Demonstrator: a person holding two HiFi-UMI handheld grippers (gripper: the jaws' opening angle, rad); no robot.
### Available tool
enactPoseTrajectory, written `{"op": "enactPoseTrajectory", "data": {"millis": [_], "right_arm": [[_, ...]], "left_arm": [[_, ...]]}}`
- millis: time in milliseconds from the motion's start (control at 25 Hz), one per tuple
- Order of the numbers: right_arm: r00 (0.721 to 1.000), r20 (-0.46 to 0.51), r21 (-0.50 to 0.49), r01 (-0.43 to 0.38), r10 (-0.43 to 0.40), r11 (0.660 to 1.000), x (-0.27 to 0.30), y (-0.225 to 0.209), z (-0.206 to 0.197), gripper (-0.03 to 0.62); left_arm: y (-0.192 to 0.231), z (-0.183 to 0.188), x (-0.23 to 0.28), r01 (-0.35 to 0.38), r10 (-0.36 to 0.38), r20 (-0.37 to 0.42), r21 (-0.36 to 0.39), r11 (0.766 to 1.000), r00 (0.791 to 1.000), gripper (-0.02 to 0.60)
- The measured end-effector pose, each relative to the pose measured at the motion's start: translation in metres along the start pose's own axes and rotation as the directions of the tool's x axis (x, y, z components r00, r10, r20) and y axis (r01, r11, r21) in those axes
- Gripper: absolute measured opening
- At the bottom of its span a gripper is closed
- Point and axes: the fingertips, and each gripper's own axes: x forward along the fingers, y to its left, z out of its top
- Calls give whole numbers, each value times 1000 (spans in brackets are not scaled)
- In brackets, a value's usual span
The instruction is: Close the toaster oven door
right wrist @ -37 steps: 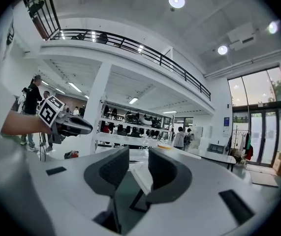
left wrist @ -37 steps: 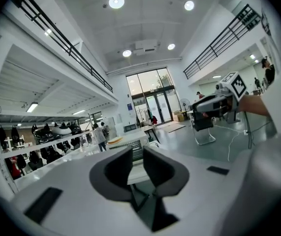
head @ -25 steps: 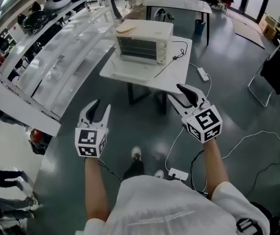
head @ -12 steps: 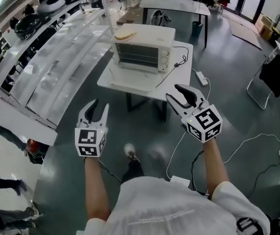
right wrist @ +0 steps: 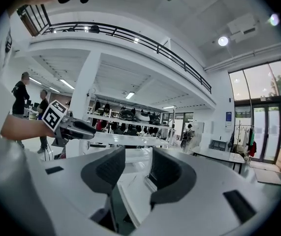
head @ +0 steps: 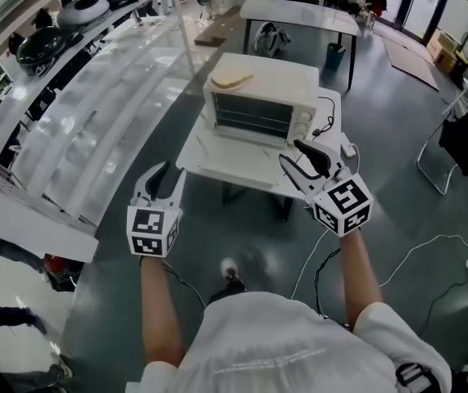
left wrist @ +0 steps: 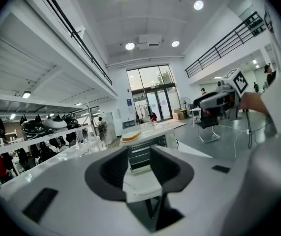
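Both pairs of jaws stand apart and empty, left gripper (head: 168, 177) and right gripper (head: 293, 154) held well short of the toaster oven (head: 262, 97) on its white table (head: 217, 166). Its front looks open; I'd step in squarely first, then lift from beneath with one jaw tip, gently, so the oven doesn't slide.

The white toaster oven (head: 262, 97) stands upright on a white table (head: 221, 166) toward 12 o'clock, with knobs at its front's right (racks show; the door's position is unclear).
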Motion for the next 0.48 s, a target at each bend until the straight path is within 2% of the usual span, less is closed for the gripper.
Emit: {"op": "enactPoseTrajectory", "data": {"millis": [240,360,480], "right_arm": [[999,-39,11,-1,2,1000,78,-3,4,166],[998,-67,26,12,-10,1000,101,-7,-4,166],[995,-101,38,23,-20,999,123,-9,-13,166]], "left_arm": [[64,-18,45,26,-26,0,-43,999,1000,137],[81,-27,62,35,-35,9,-66,997,999,132],[89,-37,78,83,-82,14,-76,994,997,132]]}}
